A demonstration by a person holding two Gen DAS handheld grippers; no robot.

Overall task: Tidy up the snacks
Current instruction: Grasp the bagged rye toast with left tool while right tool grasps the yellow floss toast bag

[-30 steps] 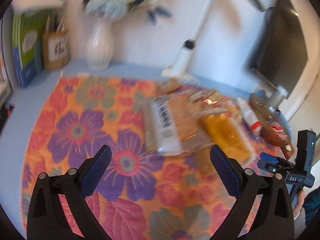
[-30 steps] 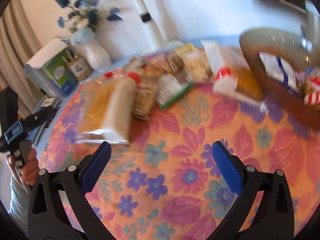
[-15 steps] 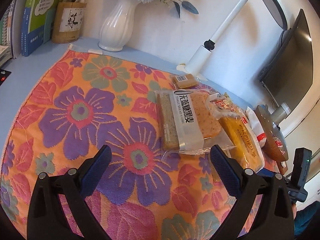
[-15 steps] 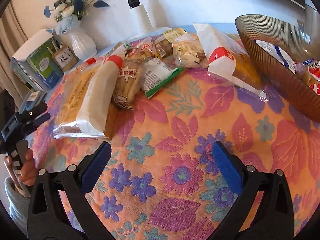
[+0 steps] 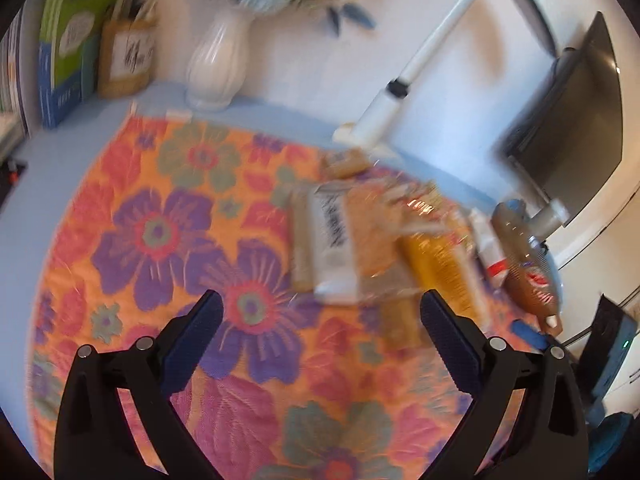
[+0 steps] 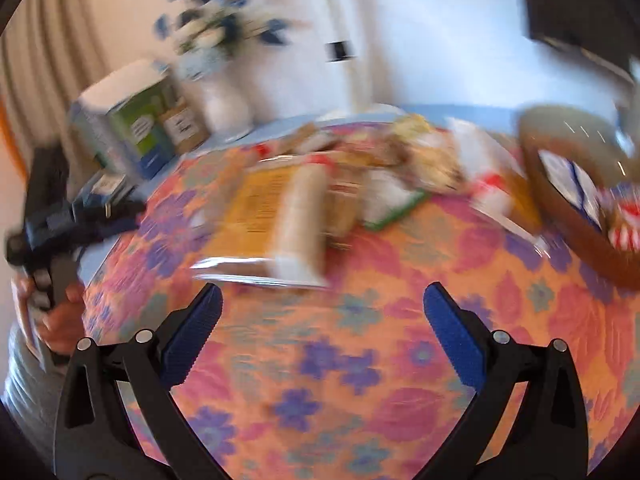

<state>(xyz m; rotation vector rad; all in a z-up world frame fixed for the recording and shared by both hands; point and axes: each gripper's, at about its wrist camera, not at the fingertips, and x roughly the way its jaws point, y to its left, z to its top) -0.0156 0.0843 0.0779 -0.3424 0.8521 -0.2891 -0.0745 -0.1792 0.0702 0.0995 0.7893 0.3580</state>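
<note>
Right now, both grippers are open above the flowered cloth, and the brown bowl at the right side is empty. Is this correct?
Not quite. The brown bowl is not empty: the right wrist view shows packets already in it, one white and blue, one red and white. The rest holds: the left gripper and right gripper are both open above the flowered cloth.

Bright daylight, heavy motion blur

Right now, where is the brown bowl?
In the right wrist view, the brown bowl sits at the far right edge of the floral cloth, beside the white-and-red packet.
</note>
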